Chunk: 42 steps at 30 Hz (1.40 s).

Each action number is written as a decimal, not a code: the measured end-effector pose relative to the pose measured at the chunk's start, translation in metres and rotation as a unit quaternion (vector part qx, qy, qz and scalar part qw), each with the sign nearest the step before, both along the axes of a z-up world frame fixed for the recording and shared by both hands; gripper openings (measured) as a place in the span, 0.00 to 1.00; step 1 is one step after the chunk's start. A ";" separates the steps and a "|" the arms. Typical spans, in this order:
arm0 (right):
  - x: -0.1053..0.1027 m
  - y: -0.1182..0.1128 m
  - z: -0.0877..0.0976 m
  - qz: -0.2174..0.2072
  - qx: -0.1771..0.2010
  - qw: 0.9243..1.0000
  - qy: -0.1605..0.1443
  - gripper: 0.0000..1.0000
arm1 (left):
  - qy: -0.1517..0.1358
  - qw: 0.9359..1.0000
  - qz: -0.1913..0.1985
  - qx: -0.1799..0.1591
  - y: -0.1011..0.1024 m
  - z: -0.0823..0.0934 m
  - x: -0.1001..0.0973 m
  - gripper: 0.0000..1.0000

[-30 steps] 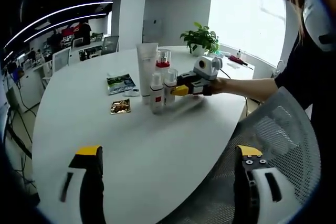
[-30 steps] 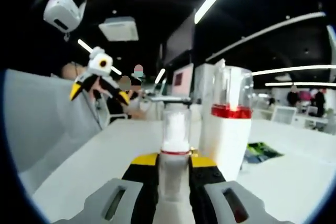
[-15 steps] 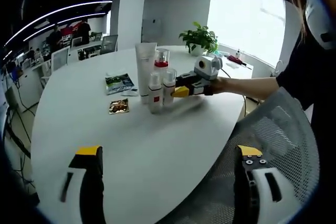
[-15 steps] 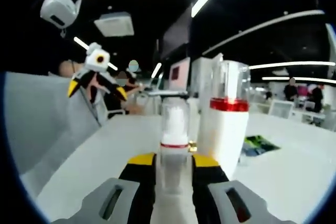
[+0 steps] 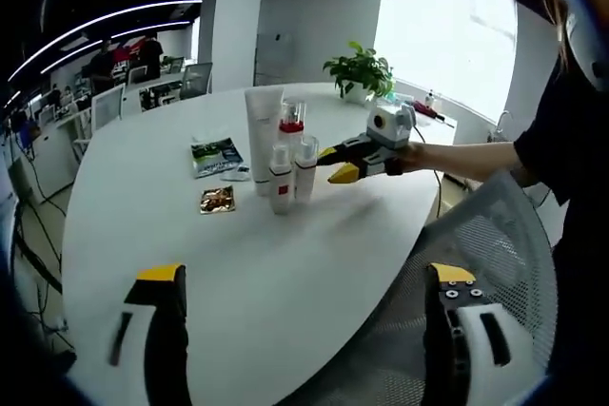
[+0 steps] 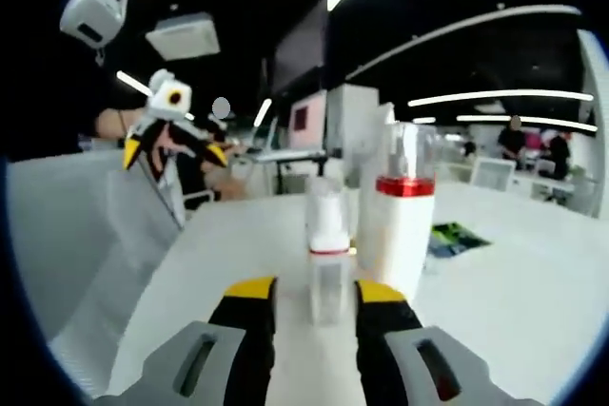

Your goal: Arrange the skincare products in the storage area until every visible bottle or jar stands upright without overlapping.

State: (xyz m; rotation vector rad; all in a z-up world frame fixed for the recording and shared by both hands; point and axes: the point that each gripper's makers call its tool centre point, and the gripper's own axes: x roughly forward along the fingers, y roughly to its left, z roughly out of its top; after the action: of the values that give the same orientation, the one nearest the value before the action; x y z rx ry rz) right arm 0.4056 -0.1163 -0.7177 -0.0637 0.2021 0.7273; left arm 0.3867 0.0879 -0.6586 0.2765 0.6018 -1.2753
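Several skincare products stand upright in a tight cluster on the white table point(image 5: 285, 263): a tall white tube point(image 5: 264, 135), a white bottle with a red band and clear cap point(image 5: 291, 125), and two small bottles point(image 5: 281, 178) point(image 5: 305, 166). My right gripper point(image 5: 338, 164) hovers just right of the cluster, open and apart from the nearest small bottle. In the right gripper view that small bottle point(image 6: 326, 235) stands just beyond my open right gripper point(image 6: 314, 290), beside the red-banded bottle point(image 6: 398, 235). My left gripper point(image 5: 304, 275) is open and holds nothing, well short of the cluster; it also appears as the left gripper point(image 6: 171, 135) in the air.
A green sachet point(image 5: 217, 152) and a gold sachet point(image 5: 218, 199) lie left of the bottles. A potted plant point(image 5: 360, 70) stands at the table's far side. A grey mesh chair back point(image 5: 485, 254) is at the near right, with the person's arm above it.
My right gripper has opened, let go of the small clear-capped bottle and drawn back from it. The bottle stays standing. The left gripper has barely moved.
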 end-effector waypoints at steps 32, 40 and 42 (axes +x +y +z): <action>-0.071 0.040 0.056 -0.082 -0.016 0.988 0.133 0.90 | -0.013 0.999 -0.001 0.039 0.030 0.060 0.010 0.99; -0.077 0.037 0.092 -0.124 0.001 0.983 0.135 0.99 | 0.008 0.999 0.020 0.044 0.045 0.063 0.015 0.99; -0.081 0.037 0.097 -0.135 0.014 0.981 0.142 0.99 | 0.013 0.999 0.026 0.043 0.047 0.065 0.016 0.99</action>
State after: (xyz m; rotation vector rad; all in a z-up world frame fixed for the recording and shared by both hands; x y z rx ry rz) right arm 0.3245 -0.0788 -0.6203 0.0951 0.4640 0.4661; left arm 0.4027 0.1347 -0.5937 0.3129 0.6829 -1.2062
